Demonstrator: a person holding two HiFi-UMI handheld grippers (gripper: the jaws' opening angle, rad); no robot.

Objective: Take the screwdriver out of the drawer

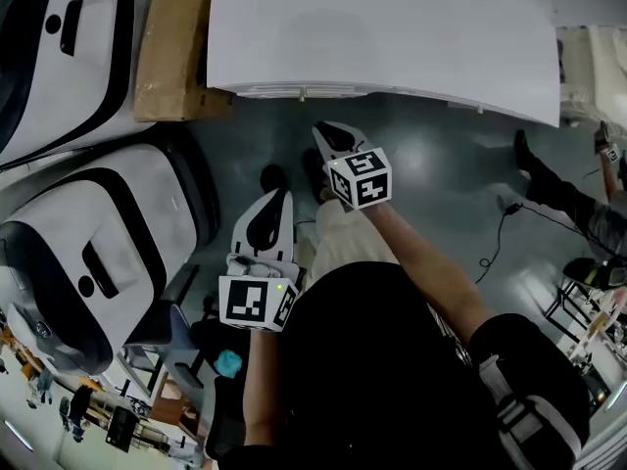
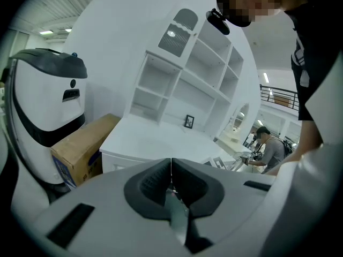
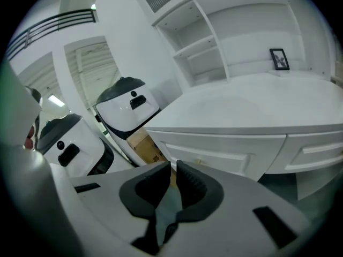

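A white desk [image 1: 382, 27] stands in front of me, and its drawer [image 3: 214, 154] is closed, with a small knob [image 3: 199, 162] on the front. No screwdriver shows in any view. My right gripper [image 1: 328, 135] hangs just below the desk's front edge and points at the drawer. In the right gripper view a narrow gap parts its jaws [image 3: 173, 170], with nothing between them. My left gripper [image 1: 274, 204] is lower and nearer to me. The left gripper view shows its pads [image 2: 171, 167] pressed together on nothing.
A cardboard box [image 1: 171, 42] leans against the desk's left side. Two large white-and-black machines [image 1: 59, 57] [image 1: 88, 253] stand left of it. White shelves [image 2: 187, 84] rise over the desk, with a small picture frame [image 3: 279, 58]. A cable [image 1: 500, 233] lies on the floor at the right.
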